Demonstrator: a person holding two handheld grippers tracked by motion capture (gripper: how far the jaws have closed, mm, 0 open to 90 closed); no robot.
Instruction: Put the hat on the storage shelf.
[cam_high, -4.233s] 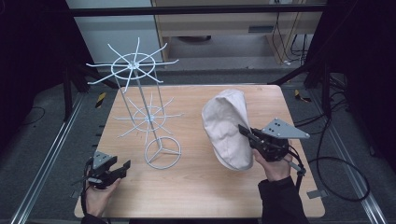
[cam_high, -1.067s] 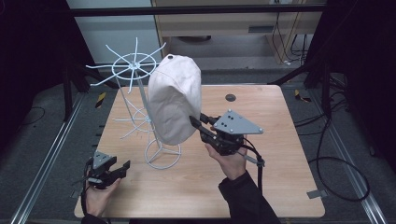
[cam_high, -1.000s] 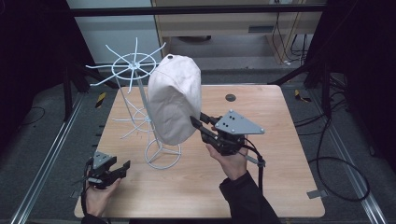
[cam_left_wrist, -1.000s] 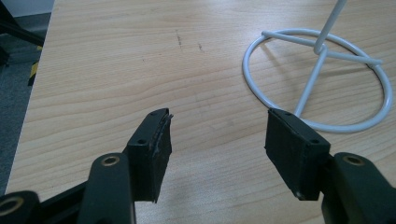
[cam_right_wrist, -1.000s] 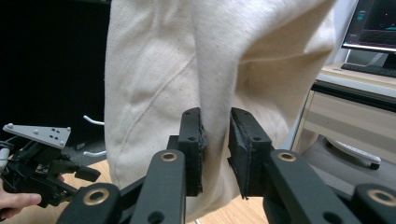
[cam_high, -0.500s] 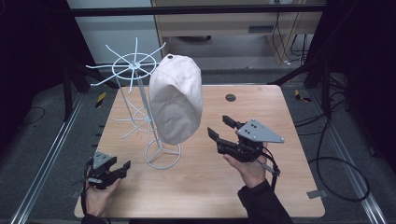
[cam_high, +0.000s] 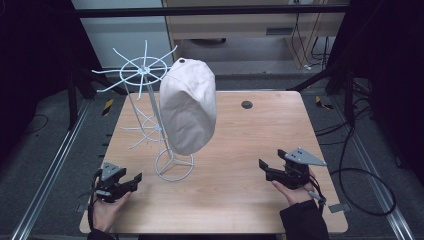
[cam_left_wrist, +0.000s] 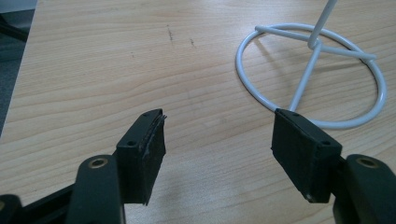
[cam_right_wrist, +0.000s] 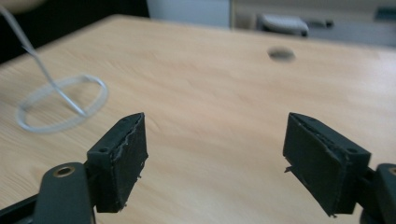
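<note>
On wire rack (cam_high: 150, 120), cream cap (cam_high: 188, 107)

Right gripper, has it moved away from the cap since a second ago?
Yes. The right gripper, jaws just opened and empty, has pulled back from the cap toward the table's near right edge.

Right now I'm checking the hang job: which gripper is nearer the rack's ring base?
Left. The left gripper sits just beside the ring base, toward the table's near-left corner; the right gripper is well off to its right.
</note>
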